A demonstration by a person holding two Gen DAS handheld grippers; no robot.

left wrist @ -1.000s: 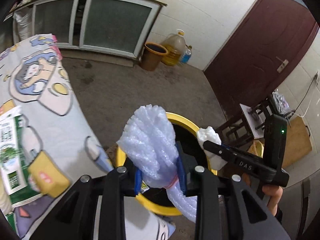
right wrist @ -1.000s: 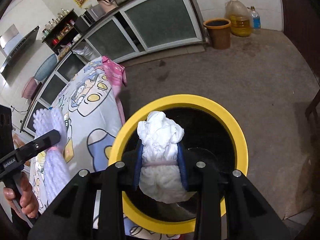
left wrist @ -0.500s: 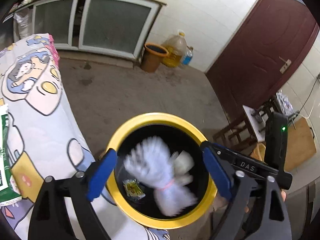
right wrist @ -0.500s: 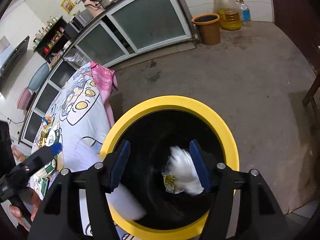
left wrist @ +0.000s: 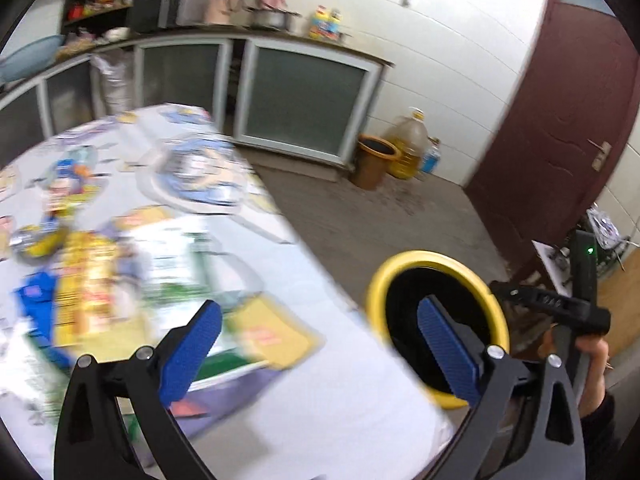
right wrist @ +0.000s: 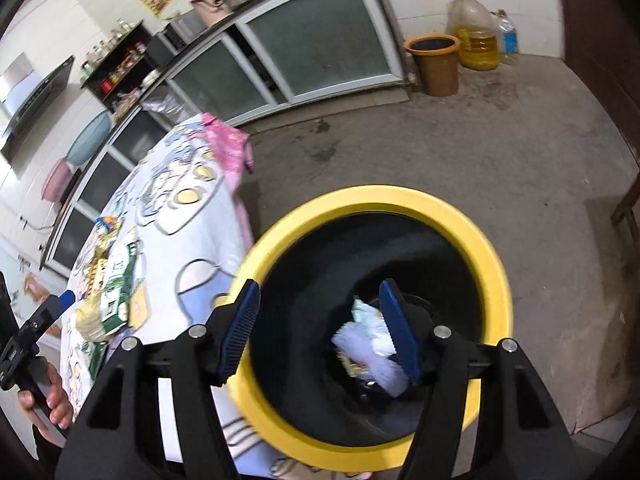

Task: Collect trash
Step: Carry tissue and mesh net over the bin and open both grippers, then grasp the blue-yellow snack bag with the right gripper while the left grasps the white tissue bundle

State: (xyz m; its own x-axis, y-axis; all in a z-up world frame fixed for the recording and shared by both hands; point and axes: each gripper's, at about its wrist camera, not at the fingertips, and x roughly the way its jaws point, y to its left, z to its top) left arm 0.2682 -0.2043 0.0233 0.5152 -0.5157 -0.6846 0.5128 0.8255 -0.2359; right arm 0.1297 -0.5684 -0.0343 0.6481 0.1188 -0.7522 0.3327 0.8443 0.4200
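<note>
in the left wrist view, the left third of the frame is a table covered by a pale cartoon-printed cloth [left wrist: 280, 264], with blurred yellow, green and blue packets [left wrist: 92, 280] lying on it at centre left. the left black gripper with blue ribbed pads [left wrist: 316, 340] fills the bottom of the frame, its jaws spread wide and holding nothing; one pad sits over the cloth, the other over the mouth of the yellow-rimmed round bin with a black inside [left wrist: 384, 276], which stands just beside the table edge at lower right. at the far right edge a hand grips the right black gripper [left wrist: 560, 304], seen side-on.

in the right wrist view, the left black gripper [right wrist: 44, 312] shows at the lower left edge, held in a hand, over the table edge. right of it the cloth-covered table [right wrist: 192, 240] runs up the left half, a pink cloth [right wrist: 232, 148] hanging off its far end. the right gripper [right wrist: 320, 320] takes up the bottom centre, jaws wide apart and empty, one pad over the bin's yellow rim [right wrist: 496, 280] and the other over its dark mouth. down inside the bin lie the white foam wrap and crumpled white paper [right wrist: 372, 340], together with a small yellowish wrapper [right wrist: 352, 364], at the bottom. in the upper right of the frame a brown bucket [right wrist: 436, 64] and a large yellow oil jug [right wrist: 476, 32] stand on the concrete floor against the wall.
</note>
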